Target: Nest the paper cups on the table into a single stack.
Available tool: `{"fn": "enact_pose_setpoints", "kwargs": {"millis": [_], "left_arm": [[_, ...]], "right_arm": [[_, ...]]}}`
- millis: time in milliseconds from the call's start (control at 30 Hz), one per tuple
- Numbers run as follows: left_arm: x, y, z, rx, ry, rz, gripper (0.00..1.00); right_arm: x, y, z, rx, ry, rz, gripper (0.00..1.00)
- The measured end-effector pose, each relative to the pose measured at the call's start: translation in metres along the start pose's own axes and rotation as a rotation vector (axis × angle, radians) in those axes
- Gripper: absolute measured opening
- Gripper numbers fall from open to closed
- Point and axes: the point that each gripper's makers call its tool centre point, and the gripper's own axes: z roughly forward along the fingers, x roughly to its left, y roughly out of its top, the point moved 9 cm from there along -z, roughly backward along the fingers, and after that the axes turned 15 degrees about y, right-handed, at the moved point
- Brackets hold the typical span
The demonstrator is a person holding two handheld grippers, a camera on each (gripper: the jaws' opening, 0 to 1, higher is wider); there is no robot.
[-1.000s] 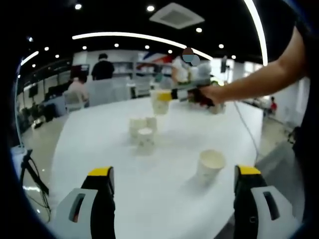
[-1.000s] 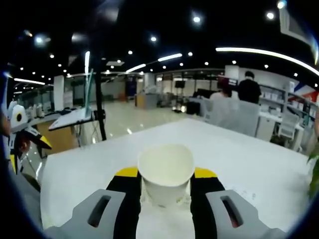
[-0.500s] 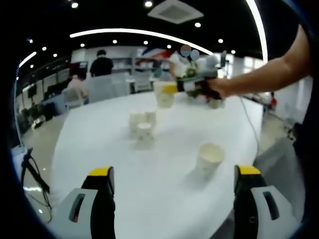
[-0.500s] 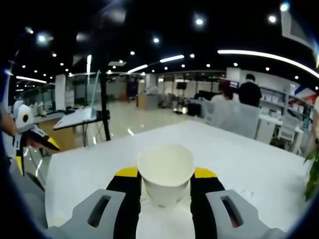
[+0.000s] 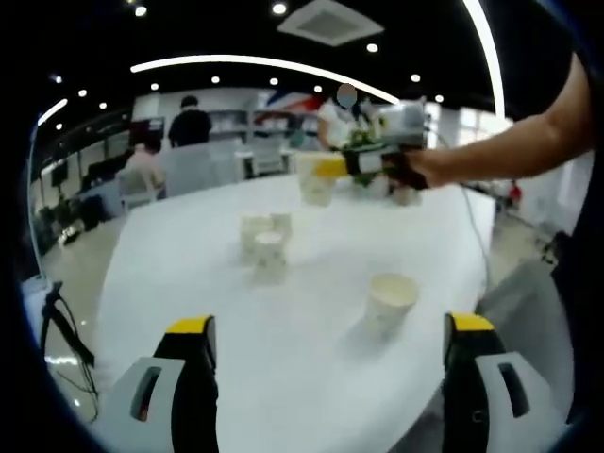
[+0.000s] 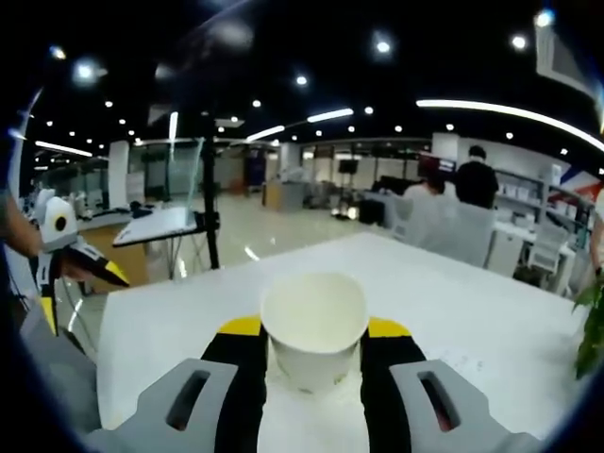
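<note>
Since a second ago the right gripper (image 6: 314, 363) carried its clamped cup (image 6: 314, 326) sideways; left gripper (image 5: 330, 359) gapes empty; thin paper, pinch lightly below the rim.

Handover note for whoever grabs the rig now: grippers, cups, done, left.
Right gripper: shut on a paper cup, upright, mouth open, held above the table. In the left gripper view it hangs beyond the cluster, over the table's far part.
Left gripper: open, empty, low over the near table edge.
Cups on the table: a cluster of about three near the middle, standing close together; a single cup nearer, to the right.
Done: one cup picked up. No stack visible yet.
Left: set the held cup into another, then nest the rest into one stack.
</note>
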Motion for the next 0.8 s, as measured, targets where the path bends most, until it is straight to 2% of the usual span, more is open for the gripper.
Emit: {"fn": "enact_pose_setpoints", "kwargs": {"millis": [67,100,133,367,800], "left_arm": [[-0.001,0.0,-0.001,0.0,-0.008,0.0,0.99],[-0.006,0.0,-0.002,0.009,-0.053,-0.016,0.99],[-0.007,0.0,-0.003,-0.001,-0.058,-0.018,0.99],[-0.011,-0.003,-0.007,-0.005,-0.045,0.033,0.99],[-0.01,-0.003,-0.011,-0.014,-0.025,0.008,0.99]], "right_arm": [[0.007,0.0,-0.002,-0.001,0.004,-0.006,0.35],[0.01,0.001,-0.003,-0.001,0.007,-0.007,0.35],[0.012,0.001,-0.005,-0.002,0.009,-0.008,0.35],[0.03,0.001,-0.014,-0.012,0.018,-0.009,0.35],[0.056,0.004,-0.026,-0.03,0.041,-0.015,0.35]]}}
